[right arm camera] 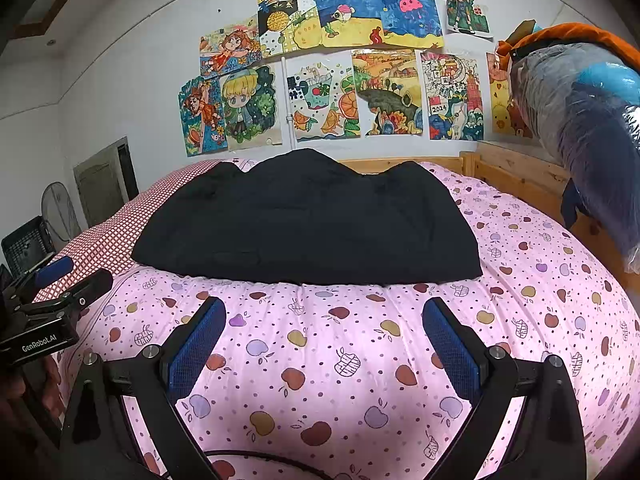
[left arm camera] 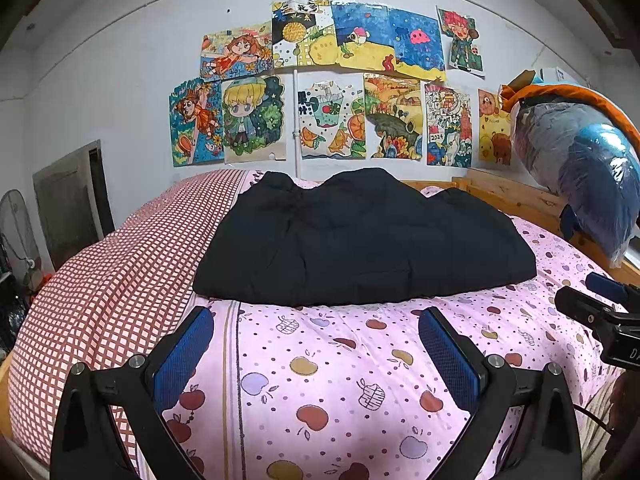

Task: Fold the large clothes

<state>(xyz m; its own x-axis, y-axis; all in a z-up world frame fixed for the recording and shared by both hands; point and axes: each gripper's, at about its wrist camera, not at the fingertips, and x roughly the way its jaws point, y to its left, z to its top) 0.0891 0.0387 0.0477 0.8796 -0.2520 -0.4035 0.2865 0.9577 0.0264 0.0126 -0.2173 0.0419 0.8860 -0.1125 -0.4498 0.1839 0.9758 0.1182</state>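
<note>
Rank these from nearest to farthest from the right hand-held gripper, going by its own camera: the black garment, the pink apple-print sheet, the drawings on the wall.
1. Pink apple-print sheet, directly under the right hand-held gripper.
2. Black garment, ahead, lying mid-bed.
3. Drawings, farthest, on the wall behind the bed.

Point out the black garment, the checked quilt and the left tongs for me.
black garment point(left arm camera: 360, 240), left wrist view, middle of the folded cloth.
checked quilt point(left arm camera: 108, 280), left wrist view, its top surface.
left tongs point(left arm camera: 316, 356), left wrist view, midway between fingertips.
</note>
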